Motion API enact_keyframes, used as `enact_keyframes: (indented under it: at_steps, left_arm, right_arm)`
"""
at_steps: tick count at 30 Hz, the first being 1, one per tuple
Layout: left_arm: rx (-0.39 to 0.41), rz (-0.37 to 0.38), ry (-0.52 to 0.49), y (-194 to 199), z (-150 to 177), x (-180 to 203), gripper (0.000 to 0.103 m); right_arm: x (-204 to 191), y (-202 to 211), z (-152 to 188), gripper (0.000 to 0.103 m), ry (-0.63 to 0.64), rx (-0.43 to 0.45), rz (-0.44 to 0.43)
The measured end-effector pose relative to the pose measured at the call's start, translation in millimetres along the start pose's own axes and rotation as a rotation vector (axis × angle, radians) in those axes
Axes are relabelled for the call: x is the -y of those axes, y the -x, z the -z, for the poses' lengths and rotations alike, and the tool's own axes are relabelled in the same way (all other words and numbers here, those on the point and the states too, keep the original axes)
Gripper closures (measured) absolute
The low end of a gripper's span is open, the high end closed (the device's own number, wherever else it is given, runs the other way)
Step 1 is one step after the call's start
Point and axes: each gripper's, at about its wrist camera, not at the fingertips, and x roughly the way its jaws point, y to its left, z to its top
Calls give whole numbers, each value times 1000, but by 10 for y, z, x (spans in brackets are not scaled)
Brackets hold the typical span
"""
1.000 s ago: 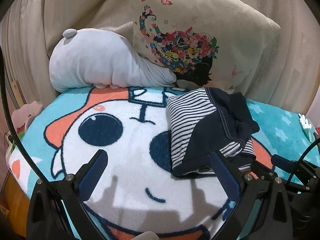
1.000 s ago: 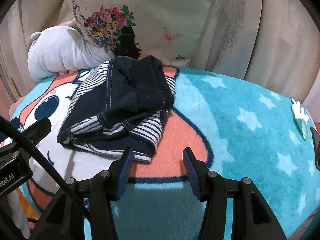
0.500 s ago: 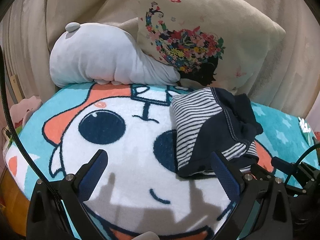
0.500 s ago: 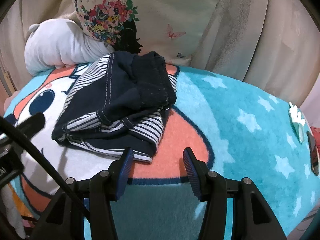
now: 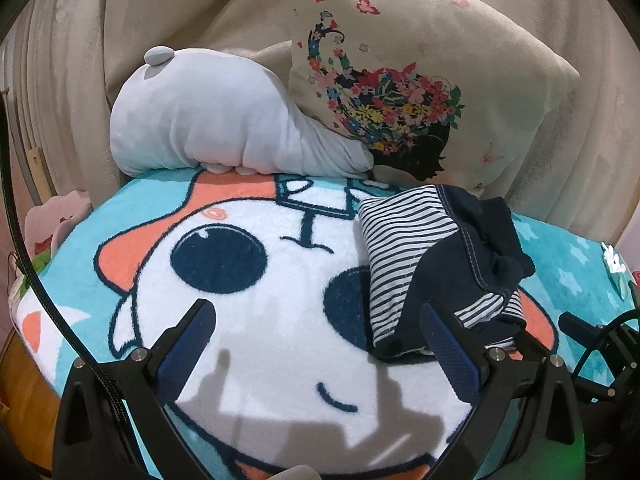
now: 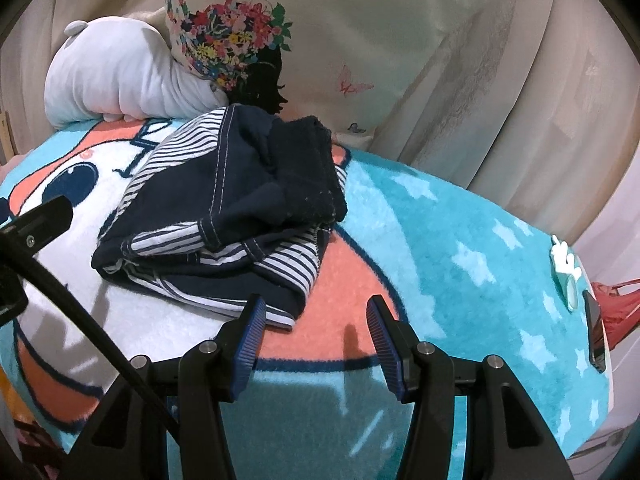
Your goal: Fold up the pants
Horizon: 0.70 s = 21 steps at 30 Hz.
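Blanket (image 6: 460, 248) carries pants (image 6: 236, 216), folded bundle at 11 o'clock from right gripper (image 6: 316, 334). Both views shifted slightly; bundle unchanged. Left gripper (image 5: 320, 344) jaws wide, right half open, both empty. Fold looks finished.

A: Count, soft items? 
B: One folded pants (image 6: 224, 216) bundle, one cartoon blanket (image 6: 460, 248), one floral pillow (image 5: 420, 92), one grey plush (image 5: 208, 120).

A: And my side? 
B: Two grippers: left gripper (image 5: 320, 348), right gripper (image 6: 314, 338). One phone (image 6: 596, 332).
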Motion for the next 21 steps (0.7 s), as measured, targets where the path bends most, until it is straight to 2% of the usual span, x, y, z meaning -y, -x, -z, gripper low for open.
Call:
enact_keyframes:
  at_steps: [21]
  left_arm:
    - [0,-3,-5,27,-10,17,1]
  right_arm:
    - [-31,58,7,47,18,13,2]
